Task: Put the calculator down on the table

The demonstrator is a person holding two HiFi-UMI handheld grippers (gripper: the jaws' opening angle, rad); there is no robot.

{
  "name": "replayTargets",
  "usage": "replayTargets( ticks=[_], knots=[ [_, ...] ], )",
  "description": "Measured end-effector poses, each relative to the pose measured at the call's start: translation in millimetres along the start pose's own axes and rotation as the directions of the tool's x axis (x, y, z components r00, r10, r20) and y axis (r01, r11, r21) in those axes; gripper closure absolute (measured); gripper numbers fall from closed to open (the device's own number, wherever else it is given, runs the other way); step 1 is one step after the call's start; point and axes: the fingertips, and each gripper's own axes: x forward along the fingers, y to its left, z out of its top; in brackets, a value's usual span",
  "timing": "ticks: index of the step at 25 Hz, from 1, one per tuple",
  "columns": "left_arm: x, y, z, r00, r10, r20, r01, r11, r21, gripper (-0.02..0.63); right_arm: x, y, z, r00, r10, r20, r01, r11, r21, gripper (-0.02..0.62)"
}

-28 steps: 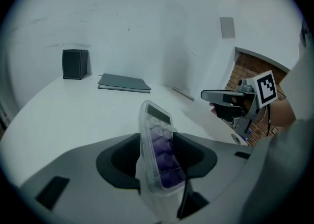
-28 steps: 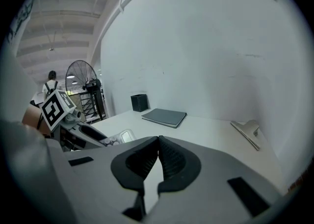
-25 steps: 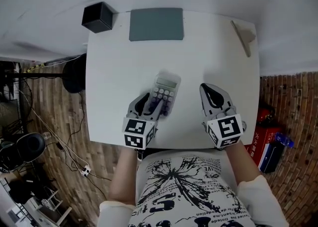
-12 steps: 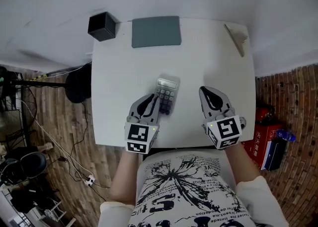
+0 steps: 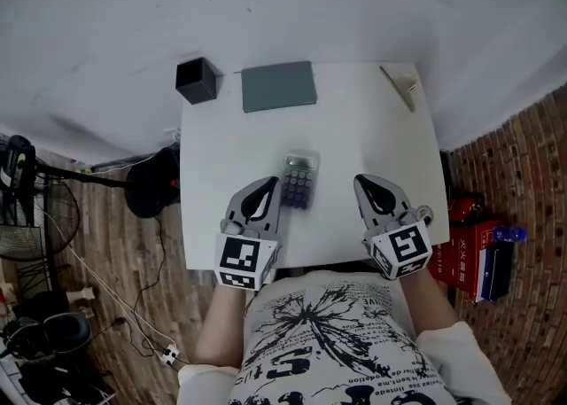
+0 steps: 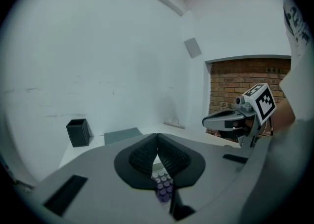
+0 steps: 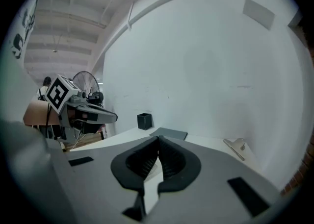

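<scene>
step: placing looks done; calculator (image 5: pixel 299 181) lies flat on the surface (image 5: pixel 372 128), mid-width, towards its front edge | left gripper (image 5: pixel 266 189): jaws together, empty, just beside the calculator | right gripper (image 5: pixel 368 189): jaws together, empty | next: probably nothing; keep both clear

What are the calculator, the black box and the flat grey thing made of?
The calculator looks like hard plastic: pale shell, rows of rounded purplish keys, maybe rubbery. The black box is matte with thin straight walls, probably plastic, possibly card. The flat grey thing is thin, dull and even, perhaps a soft mat or a book cover; the look leaves that open.
</scene>
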Motion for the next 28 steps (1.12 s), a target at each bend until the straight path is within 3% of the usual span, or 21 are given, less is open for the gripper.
replayTargets(
  ticks=[5, 12, 28],
  knots=[
    [-36, -8, 36, 0.996, -0.030, 0.079, 0.026, 0.999, 0.045, 0.592, -26, 20, 26, 0.998, -0.019, 0.066, 0.021, 0.999, -0.028, 0.580],
    [-68, -26, 48, 0.991, -0.073, 0.115, 0.061, 0.992, 0.107, 0.592, -54, 34, 50, 0.990, -0.035, 0.133, 0.043, 0.997, -0.058, 0.581],
    [-82, -38, 53, 0.978, -0.128, 0.163, 0.114, 0.989, 0.091, 0.592, -67, 42, 46, 0.990, -0.069, 0.127, 0.078, 0.994, -0.070, 0.583]
  ],
)
